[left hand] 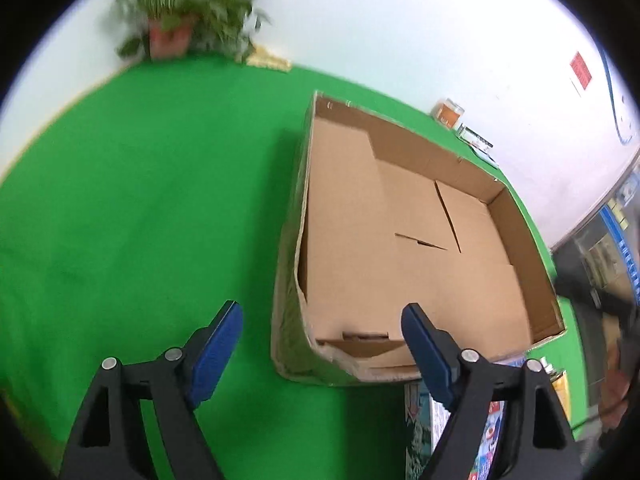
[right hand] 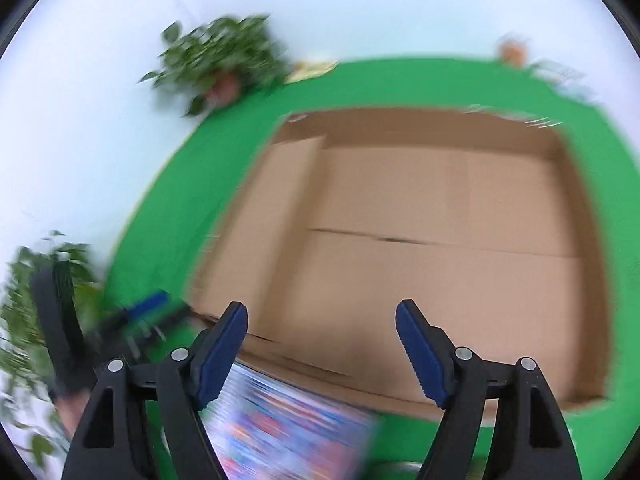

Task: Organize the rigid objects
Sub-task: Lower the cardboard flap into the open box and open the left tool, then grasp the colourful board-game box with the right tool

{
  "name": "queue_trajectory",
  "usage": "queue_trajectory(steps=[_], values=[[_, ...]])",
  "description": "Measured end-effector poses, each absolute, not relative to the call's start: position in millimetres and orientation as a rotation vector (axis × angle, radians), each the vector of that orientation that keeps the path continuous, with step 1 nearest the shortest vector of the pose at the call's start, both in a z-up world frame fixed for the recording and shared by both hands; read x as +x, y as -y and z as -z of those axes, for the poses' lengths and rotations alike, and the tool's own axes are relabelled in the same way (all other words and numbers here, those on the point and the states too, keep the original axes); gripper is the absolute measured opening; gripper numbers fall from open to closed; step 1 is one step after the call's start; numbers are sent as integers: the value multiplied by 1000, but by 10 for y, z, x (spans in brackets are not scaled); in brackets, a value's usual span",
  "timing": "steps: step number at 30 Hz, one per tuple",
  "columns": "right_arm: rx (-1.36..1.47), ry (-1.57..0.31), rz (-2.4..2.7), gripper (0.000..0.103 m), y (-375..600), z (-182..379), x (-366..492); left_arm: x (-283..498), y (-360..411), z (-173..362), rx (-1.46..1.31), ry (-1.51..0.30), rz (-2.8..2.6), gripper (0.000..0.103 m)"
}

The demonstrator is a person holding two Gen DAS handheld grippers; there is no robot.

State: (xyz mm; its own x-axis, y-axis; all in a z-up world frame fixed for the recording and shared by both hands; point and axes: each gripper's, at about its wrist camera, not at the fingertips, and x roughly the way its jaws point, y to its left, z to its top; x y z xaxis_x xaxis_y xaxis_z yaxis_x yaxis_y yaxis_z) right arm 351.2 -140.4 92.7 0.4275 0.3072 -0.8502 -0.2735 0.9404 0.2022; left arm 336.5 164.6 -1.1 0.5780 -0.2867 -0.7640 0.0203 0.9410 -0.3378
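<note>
A wide, shallow cardboard box (left hand: 404, 240) lies open and empty on the green table (left hand: 140, 208); it also fills the right wrist view (right hand: 420, 240). My left gripper (left hand: 322, 324) is open and empty, above the box's near left corner. My right gripper (right hand: 320, 324) is open and empty, above the box's near edge. A colourful printed box (right hand: 288, 428) lies blurred under the right gripper, in front of the cardboard box; it also shows in the left wrist view (left hand: 420, 432). The left gripper (right hand: 144, 312) shows blurred at the left of the right wrist view.
A potted plant (left hand: 180, 20) stands at the table's far left corner, with a yellow item (left hand: 268, 58) beside it. An orange jar (left hand: 448, 114) and a small box (left hand: 476, 140) sit at the far right edge. A yellow object (left hand: 560, 384) lies near the front right. White wall behind.
</note>
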Motion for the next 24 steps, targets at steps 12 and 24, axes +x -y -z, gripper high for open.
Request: queue_trajectory(steps=[12, 24], values=[[-127, -1159, -22, 17, 2814, -325, 3181, 3382, -1647, 113, -305, -999, 153, 12], [-110, -1159, 26, 17, 2996, -206, 3125, 3174, -1720, 73, -314, -1029, 141, 9]])
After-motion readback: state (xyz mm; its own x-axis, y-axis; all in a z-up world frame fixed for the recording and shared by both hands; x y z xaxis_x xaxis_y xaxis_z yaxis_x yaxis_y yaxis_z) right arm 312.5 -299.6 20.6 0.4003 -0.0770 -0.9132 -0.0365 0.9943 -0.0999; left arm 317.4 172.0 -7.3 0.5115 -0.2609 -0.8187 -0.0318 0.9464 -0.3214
